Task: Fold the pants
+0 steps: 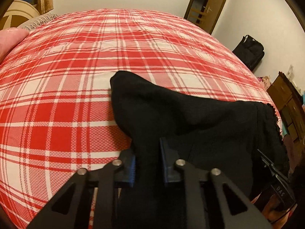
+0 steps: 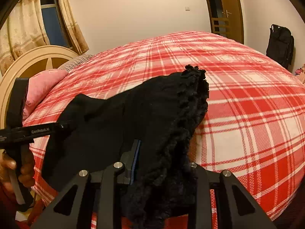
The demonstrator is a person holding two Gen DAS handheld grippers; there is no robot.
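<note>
Pants: black pants (image 1: 190, 118) are lying bunched on the near edge of the bed, one end rising toward each of your grippers.
Frilled edge: ruffled black trim (image 2: 194, 99) is standing up on the right side of the pants and draping down over your right gripper.
Left gripper: your left gripper (image 1: 147, 164) is pinching a fold of the black fabric; blue pads (image 1: 131, 171) are sitting on both sides of it, jaws nearly closed on the cloth.
Right gripper: your right gripper (image 2: 162, 164) is holding a thick wad of the frilled fabric between its jaws; only the left blue pad (image 2: 135, 158) is showing, the other is buried under the cloth. Jaws are partly closed around that wad.
Left hand: your left hand (image 2: 22, 168) is wrapping around the handle of the left tool, showing at the left edge of the right wrist view.
Bed: red and white plaid cover (image 1: 76, 76) is stretching away from you, flat and mostly bare past the pants.
Pillow: pink pillow (image 2: 43, 87) is lying at the head of the bed, well apart from the pants.
Headboard: cream round headboard (image 2: 28, 61) is standing behind the pillow.
Background: black bag (image 2: 280, 43) is leaning against the far wall, near a brown door (image 2: 225, 9).
</note>
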